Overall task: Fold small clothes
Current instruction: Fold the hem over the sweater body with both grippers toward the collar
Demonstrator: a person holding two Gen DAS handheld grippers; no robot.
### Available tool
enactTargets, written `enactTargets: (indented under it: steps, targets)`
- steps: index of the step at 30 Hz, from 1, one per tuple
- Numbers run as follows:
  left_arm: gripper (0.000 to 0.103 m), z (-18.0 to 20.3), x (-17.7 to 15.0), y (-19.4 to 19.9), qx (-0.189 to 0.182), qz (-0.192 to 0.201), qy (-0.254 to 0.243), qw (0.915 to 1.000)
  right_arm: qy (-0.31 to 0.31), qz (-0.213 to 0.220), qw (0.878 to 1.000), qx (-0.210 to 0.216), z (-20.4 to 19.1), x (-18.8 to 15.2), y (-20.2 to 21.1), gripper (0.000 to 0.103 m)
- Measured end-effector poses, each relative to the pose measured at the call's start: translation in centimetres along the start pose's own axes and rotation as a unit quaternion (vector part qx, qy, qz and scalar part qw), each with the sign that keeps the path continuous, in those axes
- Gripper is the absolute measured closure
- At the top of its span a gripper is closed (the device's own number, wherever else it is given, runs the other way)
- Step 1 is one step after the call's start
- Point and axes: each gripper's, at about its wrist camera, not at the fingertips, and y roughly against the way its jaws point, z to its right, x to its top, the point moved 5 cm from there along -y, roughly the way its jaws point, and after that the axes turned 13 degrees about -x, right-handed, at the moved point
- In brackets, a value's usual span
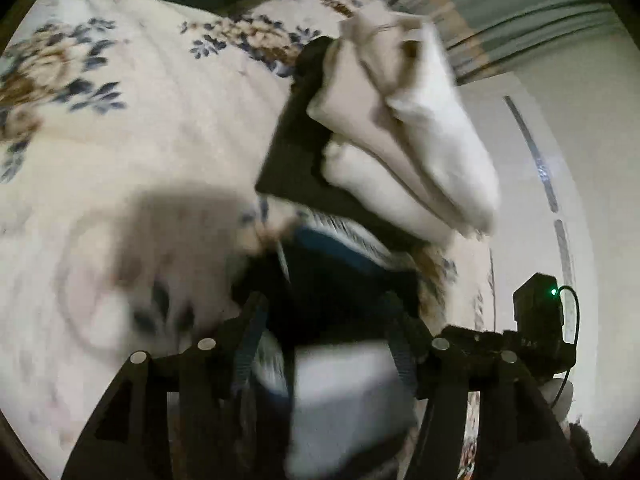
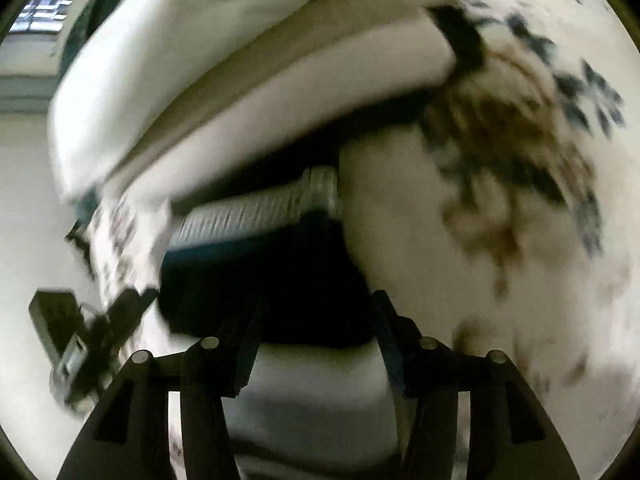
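Bedspread (image 1: 132, 152) fills the left of the left wrist view, cream with blue and brown flowers, a grey shadow blurred across its lower part. Right of it, toward the middle, sits a stack of folded clothes: a black garment (image 1: 296, 140) lies at the bottom with a cream garment (image 1: 420, 140) folded in thick layers on top, its rounded fold edges facing the camera. Below that stack, nearer the lens, is a dark garment (image 1: 332, 276) with a ribbed pale band and a blue strip along its far edge; it lies on the bedspread between the fingers of the left gripper (image 1: 326, 340), whose jaws stand apart with no pad pressing on the cloth (motion blur softens the fingertips). A pale folded piece (image 1: 344, 400) shows low between the fingers, too blurred to name. At the far right the right gripper (image 1: 536, 332) shows from the side, a green light on its body, against a pale wall. In the right wrist view, the left gripper (image 2: 92, 336) appears at the lower left, the cream garment (image 2: 240, 80) looms across the top, the dark garment (image 2: 264, 292) with its ribbed band lies centre, and the bedspread (image 2: 500, 200) spreads to the right. The right gripper (image 2: 316, 340) holds its jaws apart too, the dark garment's near edge between the fingers but not clamped.
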Motion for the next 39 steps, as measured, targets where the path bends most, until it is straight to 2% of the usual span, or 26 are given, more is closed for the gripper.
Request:
enactTargets:
  steps: [3, 5, 6, 8, 13, 16, 18, 22, 26, 27, 29, 31, 33, 36, 37, 39]
  targets:
    - [0.047, 1.7, -5.0, 3.6, -0.001, -0.003, 0.004, 1.0000, 0.002, -0.021, 1.000, 0.016, 1.3, -6.1, 1.7, 0.042]
    - [0.046, 2.8, -9.0, 5.2, 0.003, -0.013, 0.011, 0.9999, -0.006, -0.041, 0.999, 0.023, 2.6, -11.2, 2.3, 0.042]
    - [0.046, 3.2, -12.0, 6.6, 0.011, -0.018, 0.015, 0.9997, -0.009, -0.051, 0.998, 0.024, 3.1, -13.3, 2.1, 0.042]
    - [0.037, 3.1, -15.9, 8.1, 0.021, -0.026, 0.028, 0.9991, -0.017, -0.073, 0.997, 0.024, 4.6, -18.3, 1.8, 0.040]
    - [0.036, -0.4, -27.8, 10.5, 0.052, -0.057, 0.096, 0.9924, -0.039, -0.150, 0.988, 0.020, 7.5, -31.7, -2.9, 0.037]
    - [0.036, -2.7, -33.8, 10.1, 0.063, -0.090, 0.125, 0.9861, -0.049, -0.181, 0.982, 0.025, 8.8, -38.2, -6.3, 0.037]
    - [0.036, -3.9, -37.3, 9.0, 0.059, -0.117, 0.137, 0.9819, -0.055, -0.188, 0.980, 0.038, 9.0, -40.9, -8.2, 0.037]
    - [0.036, -4.4, -40.6, 7.5, 0.064, -0.142, 0.130, 0.9792, -0.048, -0.187, 0.979, 0.067, 8.1, -44.8, -11.7, 0.037]
    - [0.036, -3.4, -42.0, 7.5, 0.057, -0.135, 0.116, 0.9823, -0.039, -0.188, 0.978, 0.077, 6.2, -47.3, -14.0, 0.038]
    - [0.036, -3.2, -42.3, 7.5, 0.055, -0.136, 0.115, 0.9825, -0.025, -0.188, 0.980, 0.067, 5.7, -48.3, -14.2, 0.042]
    - [0.036, -3.2, -42.7, 7.5, 0.054, -0.135, 0.118, 0.9823, -0.003, -0.206, 0.977, 0.049, 4.2, -50.2, -14.9, 0.071]
    - [0.036, -3.3, -42.8, 7.5, 0.049, -0.131, 0.123, 0.9824, 0.017, -0.223, 0.973, 0.049, 3.5, -52.3, -15.1, 0.077]
    - [0.036, -3.5, -42.8, 7.5, 0.043, -0.126, 0.130, 0.9825, 0.039, -0.229, 0.972, 0.023, 3.6, -53.8, -14.9, 0.077]
    - [0.036, -4.0, -42.7, 7.4, 0.032, -0.120, 0.139, 0.9825, 0.030, -0.211, 0.976, 0.033, 3.1, -53.6, -13.5, 0.076]
    - [0.036, -4.3, -42.7, 7.5, 0.030, -0.119, 0.140, 0.9825, 0.019, -0.199, 0.979, 0.043, 3.1, -53.2, -12.9, 0.073]
    - [0.036, -4.5, -42.7, 7.4, 0.025, -0.119, 0.141, 0.9825, -0.011, -0.166, 0.984, 0.065, 4.7, -51.6, -11.1, 0.050]
